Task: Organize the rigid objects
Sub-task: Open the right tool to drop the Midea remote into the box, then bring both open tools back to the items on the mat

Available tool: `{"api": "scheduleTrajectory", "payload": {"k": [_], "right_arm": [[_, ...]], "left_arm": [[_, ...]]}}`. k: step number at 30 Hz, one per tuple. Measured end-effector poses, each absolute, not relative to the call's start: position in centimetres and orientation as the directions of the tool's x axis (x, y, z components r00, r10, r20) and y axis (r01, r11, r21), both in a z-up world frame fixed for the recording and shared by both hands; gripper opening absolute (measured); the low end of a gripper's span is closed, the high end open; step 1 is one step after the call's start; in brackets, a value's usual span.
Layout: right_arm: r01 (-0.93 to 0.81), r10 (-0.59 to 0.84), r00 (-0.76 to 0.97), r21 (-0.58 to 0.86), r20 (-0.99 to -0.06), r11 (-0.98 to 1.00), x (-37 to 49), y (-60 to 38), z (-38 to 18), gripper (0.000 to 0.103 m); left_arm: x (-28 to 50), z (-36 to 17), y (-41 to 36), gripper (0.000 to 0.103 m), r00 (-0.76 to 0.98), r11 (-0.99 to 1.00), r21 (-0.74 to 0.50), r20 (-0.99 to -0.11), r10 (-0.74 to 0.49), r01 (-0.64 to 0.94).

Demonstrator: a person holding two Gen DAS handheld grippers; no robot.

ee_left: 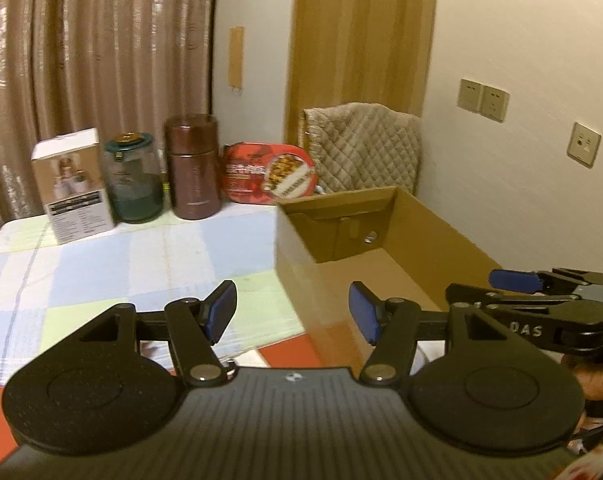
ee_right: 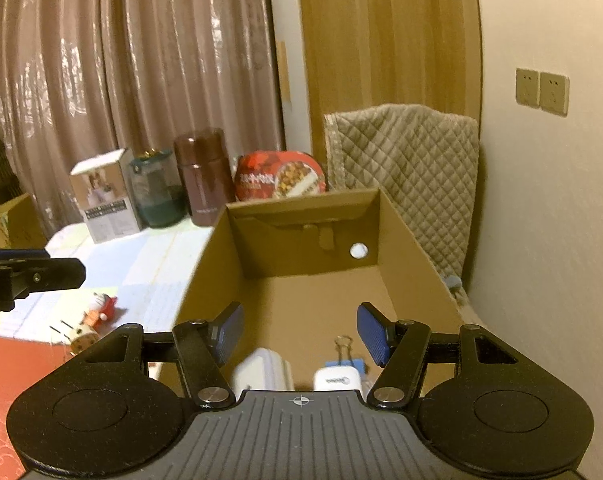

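Observation:
An open cardboard box (ee_left: 429, 220) stands on the table's right side; it also shows in the right wrist view (ee_right: 401, 240). My right gripper (ee_right: 299, 334) is open and empty above the box's near end. Inside the box below it lie two white items (ee_right: 261, 372) (ee_right: 337, 378) and a binder clip (ee_right: 343, 344). My left gripper (ee_left: 293, 312) is open and empty over the box's left wall and the checked tablecloth (ee_left: 101, 272). The right gripper (ee_left: 513, 280) shows at the right in the left wrist view. Small toy figures (ee_right: 97, 318) lie on the cloth left of the box.
At the table's back stand a white carton (ee_left: 73, 188), a green jar (ee_left: 133, 178), a brown flask (ee_left: 193, 166) and a red food tin (ee_left: 269, 174). A quilted chair back (ee_left: 365, 148) is behind the box. A wall is at the right.

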State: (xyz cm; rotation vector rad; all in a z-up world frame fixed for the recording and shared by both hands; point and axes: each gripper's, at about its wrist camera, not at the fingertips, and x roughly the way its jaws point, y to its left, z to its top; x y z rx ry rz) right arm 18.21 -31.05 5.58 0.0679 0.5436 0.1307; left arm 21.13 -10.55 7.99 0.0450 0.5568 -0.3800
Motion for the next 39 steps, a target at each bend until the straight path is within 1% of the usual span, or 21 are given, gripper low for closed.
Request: {"api": "scheduleTrajectory", "payload": {"k": [3,5,7,8,10,12,16,18,21,24,30,35,39], "right_arm": [[-0.135,0.166,0.861,0.100,-0.481,0.986,17.8,-29.9,6.1,0.060],[-0.159,0.187,0.870,0.100,-0.457,0.982,17.5,-28.9,6.5,0.060],[-0.183,0.208,0.878,0.099,-0.431,0.978,17.1,-28.0,6.9,0.060],[-0.194,0.217,0.880,0.097,-0.422,0.976,17.0,-27.6,7.0,0.061],[-0.224,0.243,0.885,0.094,-0.397,0.970,16.6,-26.5,7.3,0.066],[-0.258,0.272,0.886,0.090,-0.375,0.962,16.1,-25.4,7.6,0.073],[-0.333,0.343,0.873,0.090,-0.347,0.939,15.4,-23.0,7.7,0.080],[-0.373,0.384,0.856,0.100,-0.347,0.922,15.1,-21.6,7.6,0.084],[-0.429,0.429,0.828,0.085,-0.362,0.899,14.8,-19.5,7.1,0.089],[-0.460,0.443,0.805,0.056,-0.394,0.886,14.7,-17.8,6.1,0.092],[-0.500,0.475,0.728,0.092,-0.494,0.861,15.0,-14.8,2.6,0.094],[-0.495,0.440,0.704,0.059,-0.557,0.867,16.3,-13.1,0.0,0.095],[-0.457,0.398,0.682,0.068,-0.613,0.887,17.8,-13.2,-2.7,0.095]], "left_arm": [[20.7,8.5,-8.7,0.059,0.798,0.941,-0.052,-0.516,-0.312,0.334],[20.4,8.7,-7.3,0.062,0.808,0.950,-0.049,-0.513,-0.290,0.310],[20.0,8.8,-5.7,0.068,0.819,0.959,-0.044,-0.511,-0.261,0.279],[19.8,8.8,-4.8,0.070,0.825,0.964,-0.039,-0.509,-0.246,0.263],[19.5,8.8,-3.1,0.073,0.831,0.972,-0.032,-0.512,-0.215,0.232],[19.1,8.7,-1.3,0.077,0.837,0.980,-0.030,-0.515,-0.185,0.198],[18.4,8.0,2.0,0.082,0.842,0.989,-0.009,-0.524,-0.129,0.146],[18.1,7.4,3.5,0.084,0.843,0.993,0.003,-0.529,-0.100,0.120],[17.6,6.3,5.6,0.085,0.837,0.996,0.003,-0.542,-0.073,0.088],[17.4,4.9,7.0,0.085,0.828,0.998,-0.007,-0.559,-0.053,0.059],[17.8,1.8,8.4,0.085,0.806,0.999,-0.024,-0.590,-0.046,0.039],[18.9,0.3,9.1,0.085,0.804,0.999,-0.021,-0.593,-0.052,0.049],[20.3,-0.8,10.0,0.085,0.790,0.997,-0.062,-0.609,-0.065,0.034]]}}
